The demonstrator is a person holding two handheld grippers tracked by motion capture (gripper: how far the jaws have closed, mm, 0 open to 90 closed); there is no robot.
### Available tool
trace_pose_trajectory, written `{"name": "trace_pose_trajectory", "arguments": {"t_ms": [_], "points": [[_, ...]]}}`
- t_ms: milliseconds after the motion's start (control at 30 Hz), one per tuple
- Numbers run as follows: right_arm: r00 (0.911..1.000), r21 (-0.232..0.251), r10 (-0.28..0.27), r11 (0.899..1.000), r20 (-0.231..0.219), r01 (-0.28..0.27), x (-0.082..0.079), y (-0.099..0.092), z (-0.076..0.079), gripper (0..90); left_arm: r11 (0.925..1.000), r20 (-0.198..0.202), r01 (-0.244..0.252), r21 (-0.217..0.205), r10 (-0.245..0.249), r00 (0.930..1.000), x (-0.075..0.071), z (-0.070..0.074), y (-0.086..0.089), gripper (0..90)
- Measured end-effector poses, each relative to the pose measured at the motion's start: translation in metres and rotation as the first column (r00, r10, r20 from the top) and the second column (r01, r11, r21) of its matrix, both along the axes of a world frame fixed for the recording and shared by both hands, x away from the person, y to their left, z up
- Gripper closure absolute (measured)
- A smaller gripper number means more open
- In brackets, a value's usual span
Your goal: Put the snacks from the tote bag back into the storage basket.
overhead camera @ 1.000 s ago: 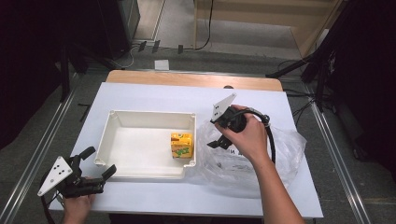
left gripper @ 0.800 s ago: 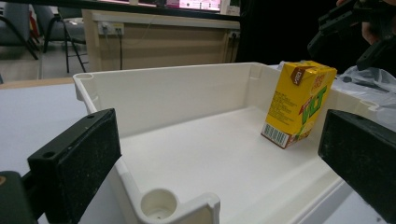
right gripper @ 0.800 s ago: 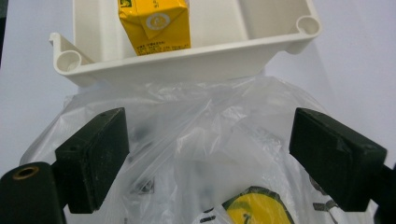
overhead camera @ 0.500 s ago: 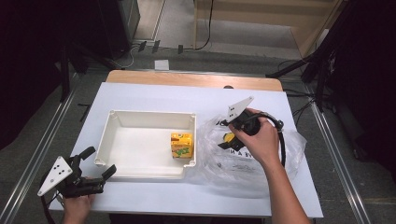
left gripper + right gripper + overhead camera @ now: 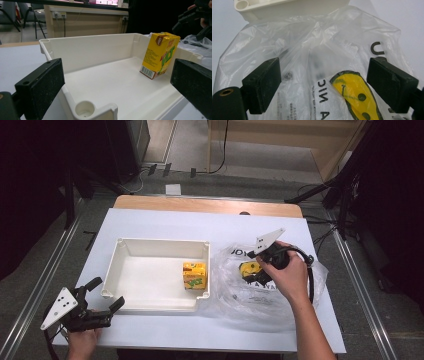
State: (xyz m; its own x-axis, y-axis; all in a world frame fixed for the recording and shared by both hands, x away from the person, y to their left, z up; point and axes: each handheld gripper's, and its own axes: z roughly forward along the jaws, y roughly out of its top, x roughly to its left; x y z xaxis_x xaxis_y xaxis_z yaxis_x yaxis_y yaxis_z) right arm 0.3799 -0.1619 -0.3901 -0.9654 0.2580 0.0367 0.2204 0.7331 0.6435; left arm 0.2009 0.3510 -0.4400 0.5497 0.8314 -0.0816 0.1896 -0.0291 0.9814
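The clear plastic bag (image 5: 270, 285) lies crumpled on the table, right of the white tray (image 5: 155, 247). It looks light, limp and slippery; pinch a raised fold. Right gripper (image 5: 324, 85) hovers spread above it; left gripper (image 5: 102, 300) idles spread.

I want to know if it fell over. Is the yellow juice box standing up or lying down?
Standing up. The yellow juice box rests on its bottom end inside the white tray, leaning slightly, near the tray's wall.
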Motion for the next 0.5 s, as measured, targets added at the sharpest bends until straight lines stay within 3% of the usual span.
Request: {"name": "trace_pose_trajectory", "arguments": {"t_ms": [500], "points": [[0.9992,0.026,-0.039,0.999,-0.011,0.040,-0.008,-0.024,-0.013,13.1,1.0000,0.000,-0.001,0.004,0.001,1.0000,0.000,0.000,0.000,0.0]]}}
